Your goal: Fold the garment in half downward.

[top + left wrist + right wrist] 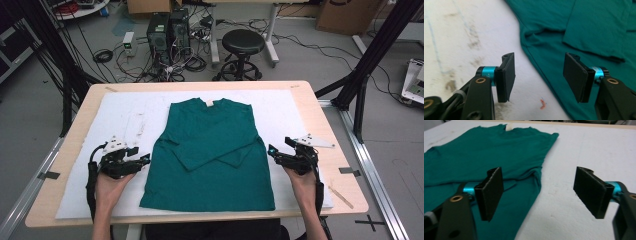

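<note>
A dark green T-shirt (210,150) lies flat on a white board (125,115), collar at the far end and both sleeves folded across its front. My left gripper (145,160) is at the shirt's left edge, low on the side. In the left gripper view it (539,75) stands open: one jaw over the board, the other over the shirt (586,30), the side seam between them. My right gripper (272,152) is at the shirt's right edge. In the right gripper view it (539,192) is open too, straddling the hem of the shirt (474,157), with nothing pinched.
The board covers most of a wooden table (325,125). Stains and a small red mark (542,104) dot the board. Beyond the table are a black stool (243,42), computer towers (167,30), floor cables and black frame posts (372,55) at both sides.
</note>
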A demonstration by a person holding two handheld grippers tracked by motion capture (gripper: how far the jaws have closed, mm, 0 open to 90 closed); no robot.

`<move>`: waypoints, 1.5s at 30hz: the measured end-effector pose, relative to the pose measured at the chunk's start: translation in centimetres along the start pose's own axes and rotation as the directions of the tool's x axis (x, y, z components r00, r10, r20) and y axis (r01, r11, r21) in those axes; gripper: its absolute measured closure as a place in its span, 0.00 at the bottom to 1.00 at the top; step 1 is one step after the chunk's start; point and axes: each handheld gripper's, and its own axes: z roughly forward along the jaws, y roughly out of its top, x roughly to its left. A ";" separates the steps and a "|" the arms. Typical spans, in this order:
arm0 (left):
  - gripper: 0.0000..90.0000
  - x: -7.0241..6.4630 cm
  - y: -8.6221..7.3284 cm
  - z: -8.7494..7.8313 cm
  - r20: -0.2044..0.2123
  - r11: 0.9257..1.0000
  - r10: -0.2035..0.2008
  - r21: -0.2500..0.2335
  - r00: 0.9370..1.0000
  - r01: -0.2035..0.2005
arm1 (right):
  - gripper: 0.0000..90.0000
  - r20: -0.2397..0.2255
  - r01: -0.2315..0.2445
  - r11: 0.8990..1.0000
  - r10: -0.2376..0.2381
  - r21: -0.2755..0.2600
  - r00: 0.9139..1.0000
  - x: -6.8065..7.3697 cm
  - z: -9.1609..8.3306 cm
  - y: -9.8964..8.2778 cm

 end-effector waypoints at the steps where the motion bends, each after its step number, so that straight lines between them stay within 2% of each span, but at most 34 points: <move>1: 0.51 -0.2 0.0 0.2 -0.002 1.000 -0.004 0.014 1.000 0.004 | 0.28 0.004 0.013 1.000 -0.013 0.011 1.000 0.2 0.1 0.0; 5: 0.54 -0.8 -0.1 1.0 -0.002 0.998 0.003 0.064 1.000 -0.003 | 0.28 -0.004 0.029 0.999 -0.029 0.036 1.000 0.8 0.4 -0.2; 10: 0.57 -1.2 -0.2 1.7 -0.010 0.995 0.010 0.098 1.000 -0.009 | 0.29 -0.020 0.047 0.996 -0.046 0.073 0.999 1.3 1.0 -0.2; 14: 0.58 -1.4 -0.3 2.2 -0.025 0.993 0.011 0.121 1.000 -0.007 | 0.33 -0.007 0.067 0.992 -0.067 0.110 0.998 1.5 1.3 -0.3; 17: 0.59 -1.7 -0.4 2.6 -0.038 0.990 0.020 0.139 0.999 -0.015 | 0.34 -0.004 0.061 0.988 -0.061 0.142 0.998 1.3 1.4 -0.4; 19: 0.59 -1.9 -0.4 2.7 -0.051 0.990 0.025 0.137 0.998 -0.018 | 0.34 -0.002 0.052 0.986 -0.052 0.161 0.999 1.3 1.5 -0.5; 25: 0.65 -2.2 -0.4 2.8 -0.042 0.990 0.049 0.132 0.998 -0.043 | 0.39 -0.006 0.053 0.977 -0.053 0.209 0.999 1.0 1.7 -0.7; 28: 0.67 -2.1 -0.5 2.8 -0.032 0.991 0.039 0.126 0.999 -0.034 | 0.41 -0.027 0.055 0.972 -0.051 0.230 0.998 1.0 1.7 -0.8; 32: 0.70 -2.1 -0.6 2.7 -0.026 0.992 0.037 0.120 0.999 -0.033 | 0.46 -0.033 0.063 0.958 -0.055 0.278 0.998 0.9 1.7 -0.9; 37: 0.77 -2.2 -0.7 2.7 -0.016 0.992 0.050 0.115 0.999 -0.048 | 0.53 -0.081 0.088 0.947 -0.066 0.308 0.995 0.8 1.7 -0.9; 39: 0.79 -2.2 -0.7 2.7 -0.011 0.994 0.041 0.107 0.999 -0.039 | 0.55 -0.089 0.100 0.940 -0.074 0.327 0.993 1.0 1.9 -1.0; 40: 0.80 -2.1 -0.8 2.7 -0.006 0.994 0.035 0.104 0.999 -0.034 | 0.56 -0.091 0.105 0.933 -0.078 0.344 0.993 1.2 2.2 -1.1; 42: 0.84 -2.1 -0.9 2.7 0.001 0.995 0.029 0.098 1.000 -0.029 | 0.59 -0.079 0.100 0.923 -0.076 0.372 0.994 1.5 2.5 -1.3; 45: 0.92 -2.1 -1.0 2.7 0.021 0.996 0.027 0.090 0.999 -0.028 | 0.61 -0.067 0.083 0.926 -0.063 0.367 0.996 1.5 2.5 -1.3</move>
